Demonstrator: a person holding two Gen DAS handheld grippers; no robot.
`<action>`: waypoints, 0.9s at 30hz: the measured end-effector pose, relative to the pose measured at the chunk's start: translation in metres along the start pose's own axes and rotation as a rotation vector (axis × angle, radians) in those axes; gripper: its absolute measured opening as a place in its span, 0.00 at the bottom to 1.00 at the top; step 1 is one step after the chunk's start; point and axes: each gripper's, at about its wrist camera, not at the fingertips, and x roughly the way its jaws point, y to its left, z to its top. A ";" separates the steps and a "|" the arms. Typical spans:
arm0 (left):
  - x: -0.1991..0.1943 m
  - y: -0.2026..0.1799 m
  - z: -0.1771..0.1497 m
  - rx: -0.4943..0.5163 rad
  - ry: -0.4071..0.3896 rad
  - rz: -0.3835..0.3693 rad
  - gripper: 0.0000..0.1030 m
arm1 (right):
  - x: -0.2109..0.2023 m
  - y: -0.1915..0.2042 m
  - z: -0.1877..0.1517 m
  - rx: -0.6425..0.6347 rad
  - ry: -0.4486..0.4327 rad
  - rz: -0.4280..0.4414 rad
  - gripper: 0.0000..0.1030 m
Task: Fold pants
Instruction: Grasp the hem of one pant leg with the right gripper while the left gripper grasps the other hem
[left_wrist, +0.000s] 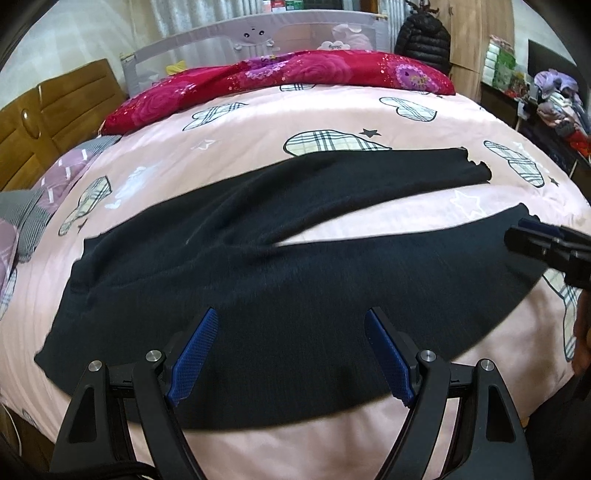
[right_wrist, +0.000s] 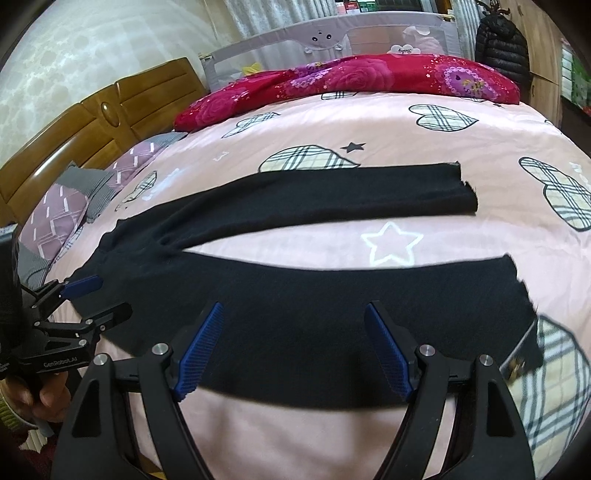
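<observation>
Pants spread flat, both tongs open above the near leg

Pants (left_wrist: 280, 266) lie unfolded across the pink bed (left_wrist: 258, 122), waistband toward the left of the frame, legs splayed apart toward the right with bedding showing between them. The left tongs (left_wrist: 291, 350) hang wide open over the hip area near the lower edge, holding nothing. The right tongs (right_wrist: 295, 347) are equally wide open and empty, over the near leg in the lower middle of their own view. A good first fold likely means pinching the near leg's edge at waistband and hem together, then carrying it over to lie evenly on the far leg (right_wrist: 332, 188), keeping the fabric taut to avoid wrinkles.
</observation>
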 end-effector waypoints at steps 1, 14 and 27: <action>0.003 0.002 0.005 0.004 0.000 -0.002 0.80 | 0.002 -0.003 0.005 0.000 0.001 -0.001 0.78; 0.065 0.031 0.088 0.011 0.058 -0.075 0.80 | 0.033 -0.055 0.069 0.040 0.007 -0.025 0.80; 0.152 0.039 0.159 0.107 0.156 -0.117 0.80 | 0.073 -0.117 0.123 0.102 -0.004 -0.024 0.80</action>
